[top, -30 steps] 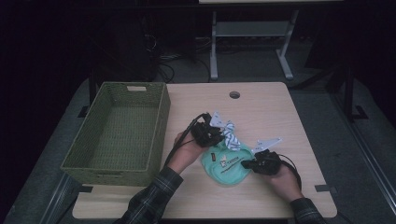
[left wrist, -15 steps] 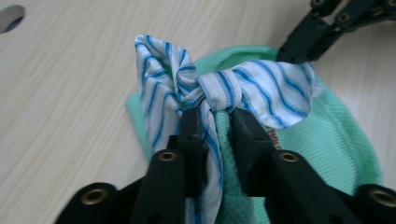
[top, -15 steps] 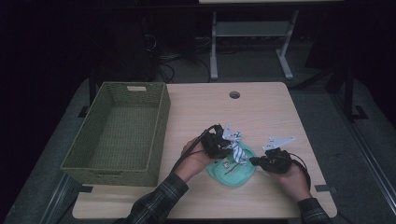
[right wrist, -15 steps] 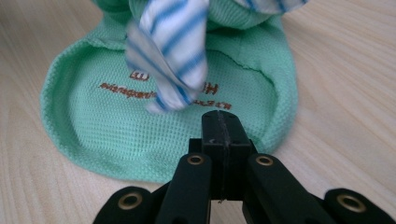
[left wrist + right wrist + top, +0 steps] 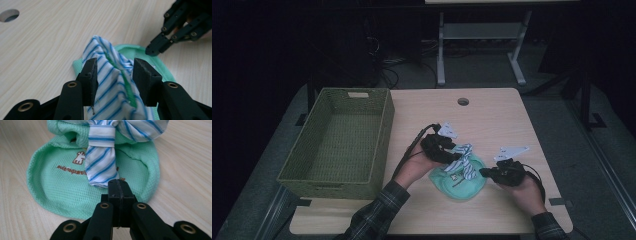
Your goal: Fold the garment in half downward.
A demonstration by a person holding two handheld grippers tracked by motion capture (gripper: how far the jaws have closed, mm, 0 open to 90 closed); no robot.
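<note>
Jaws of the left gripper (image 5: 115, 75) spread apart around the striped cloth (image 5: 112, 82) bunched on the green bib (image 5: 459, 180), wicker basket (image 5: 337, 137) off to the bib's left on the table (image 5: 492, 115), right gripper (image 5: 117, 188) jaws pinched together, empty, at the bib's right edge

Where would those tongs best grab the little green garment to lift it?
Probably the bunched striped collar, taken from above: it stands up off the table between the left tongs' open jaws, while the green garment lies flat, offering little to pinch.
</note>
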